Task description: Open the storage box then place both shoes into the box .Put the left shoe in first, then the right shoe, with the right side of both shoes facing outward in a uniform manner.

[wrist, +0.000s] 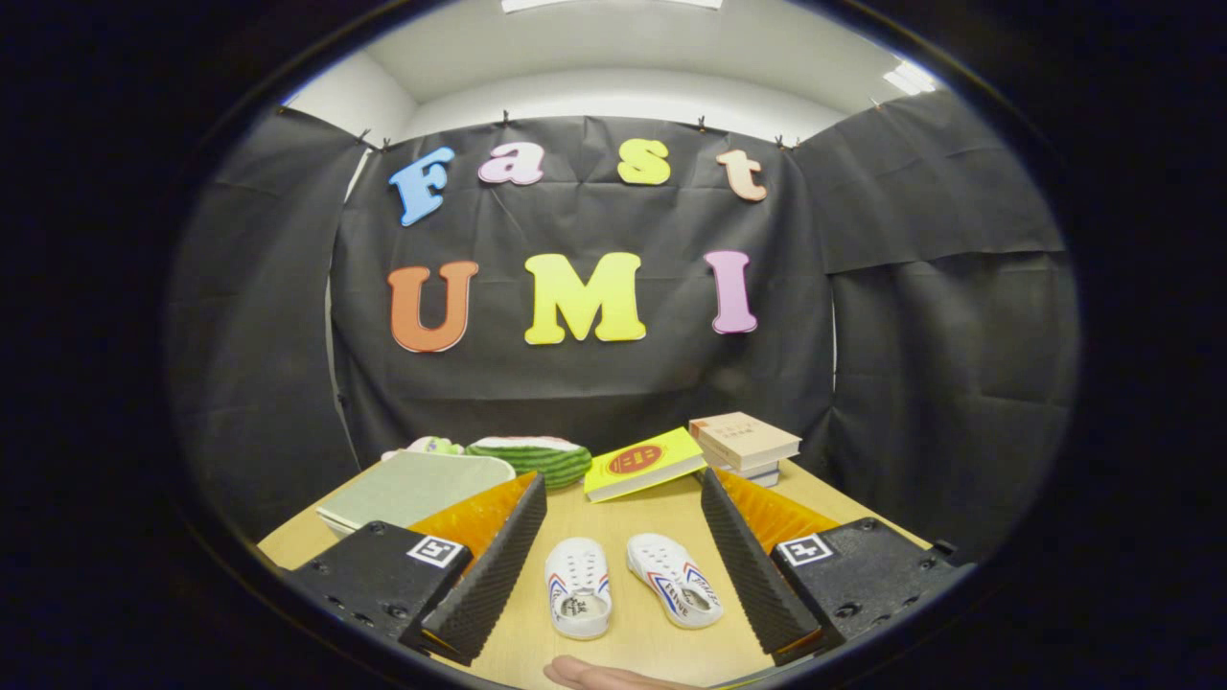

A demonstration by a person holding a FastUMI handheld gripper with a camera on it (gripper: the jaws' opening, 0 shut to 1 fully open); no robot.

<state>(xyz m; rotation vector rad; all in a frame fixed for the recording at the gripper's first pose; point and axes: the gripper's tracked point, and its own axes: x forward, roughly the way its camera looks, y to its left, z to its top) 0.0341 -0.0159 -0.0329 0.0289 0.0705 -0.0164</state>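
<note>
Nearest the lens, at the bottom centre of the frame, a bit of a person's hand (599, 675) pokes in at the table's near edge. Just above it, the gripper (623, 541) holds its two fingers wide apart, gripping nothing. On the wooden table (661, 513), in the gap between the fingers, sit two small white shoes: the left-hand shoe (578, 587) and the right-hand shoe (675, 580), side by side but not touching, openings toward the camera.

Beyond the left finger, in the lower left of the frame, lies the storage box (412, 489), flat with a pale green lid that looks closed. Behind it rests a watermelon-striped cushion (532, 457) with a small plush toy (428, 446) beside it. Toward centre-right, a yellow book (642, 464) lies tilted, and a stack of books (746, 445) stands just right of it.
</note>
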